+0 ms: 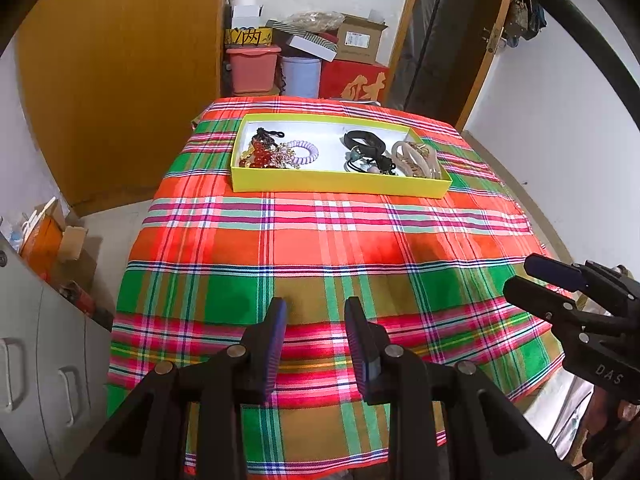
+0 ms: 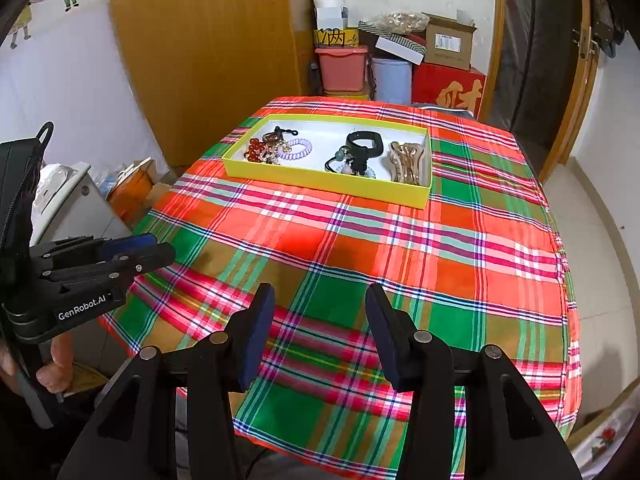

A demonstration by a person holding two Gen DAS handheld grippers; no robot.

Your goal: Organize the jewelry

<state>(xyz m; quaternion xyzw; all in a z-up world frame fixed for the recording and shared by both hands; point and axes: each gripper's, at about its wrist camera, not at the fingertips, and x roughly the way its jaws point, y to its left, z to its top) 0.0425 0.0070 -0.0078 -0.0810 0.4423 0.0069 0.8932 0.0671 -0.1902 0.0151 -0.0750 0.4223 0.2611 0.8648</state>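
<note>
Left wrist view: left gripper (image 1: pixel 316 312) hovers over the plaid cloth (image 1: pixel 320 248), jaws moderately apart w/ nothing between them. Right wrist view: right gripper (image 2: pixel 320 300) likewise, jaws set a bit wider, empty. Each gripper shows in the other's view, side by side at the near table edge.

Task items: all jewelry sits in the yellow tray (image 1: pixel 340 186), well ahead of both sets of jaws, near the far edge of the table.
- Red beads (image 1: pixel 260 154) and lilac coil tie (image 1: pixel 301 152): ahead and slightly left of the left jaws, touching in one heap.
- Black band (image 2: pixel 363 139) and dark hair ties (image 2: pixel 352 164): ahead of the right jaws, tangled together.
- Beige claw clip (image 2: pixel 408 162): ahead and right, against the tray's right wall.

Risks, as judged:
1. Tangled pieces: gripping one probably drags its neighbours out.
2. Tray looks light; a jaw catching the rim may shove it toward the far edge.
3. Loose cloth may bunch under a low approach.
4. Beads are small and round; likely to slip from the pads.
5. Grippers close together; converging reaches could collide.
</note>
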